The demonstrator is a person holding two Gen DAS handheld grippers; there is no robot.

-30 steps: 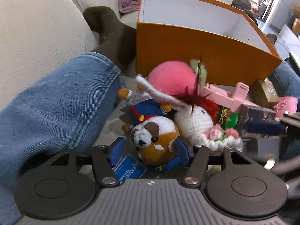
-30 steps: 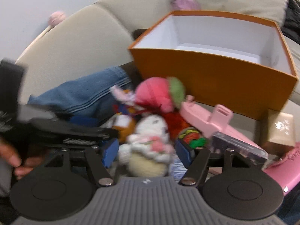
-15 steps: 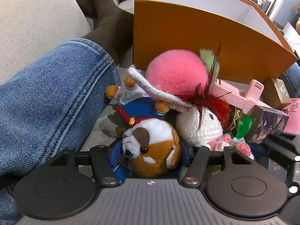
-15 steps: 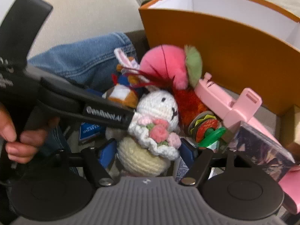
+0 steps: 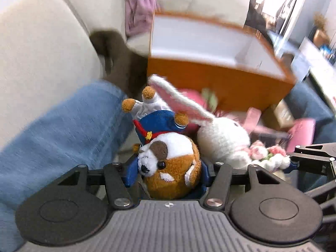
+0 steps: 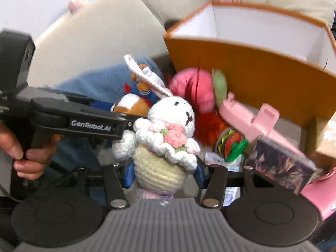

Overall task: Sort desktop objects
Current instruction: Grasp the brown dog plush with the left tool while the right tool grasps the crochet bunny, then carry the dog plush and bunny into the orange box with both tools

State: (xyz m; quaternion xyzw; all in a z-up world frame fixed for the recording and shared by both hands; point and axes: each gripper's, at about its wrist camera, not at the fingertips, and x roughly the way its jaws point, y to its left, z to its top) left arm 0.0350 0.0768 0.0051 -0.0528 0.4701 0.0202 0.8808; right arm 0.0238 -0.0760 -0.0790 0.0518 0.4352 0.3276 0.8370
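My left gripper (image 5: 167,173) is shut on a brown and white plush dog (image 5: 170,163) in a blue outfit and holds it lifted. My right gripper (image 6: 164,173) is shut on a white crochet bunny (image 6: 166,145) with pink flowers, also lifted. The bunny shows in the left wrist view (image 5: 222,138), right of the dog. The dog shows in the right wrist view (image 6: 131,105), behind the left gripper's body. An orange box (image 6: 252,67) with a white inside stands open behind both toys.
A pink pompom (image 6: 193,88), a pink plastic clip (image 6: 250,117), a dark printed box (image 6: 279,163), a tan box (image 6: 327,138) and a green and red toy (image 6: 233,145) lie by the orange box. A leg in blue jeans (image 5: 52,134) lies at left on the beige sofa (image 5: 37,48).
Both grippers have risen with their toys. The bunny has come up off the pile, and the dog has lifted with the left gripper. The orange box now sits lower in view.
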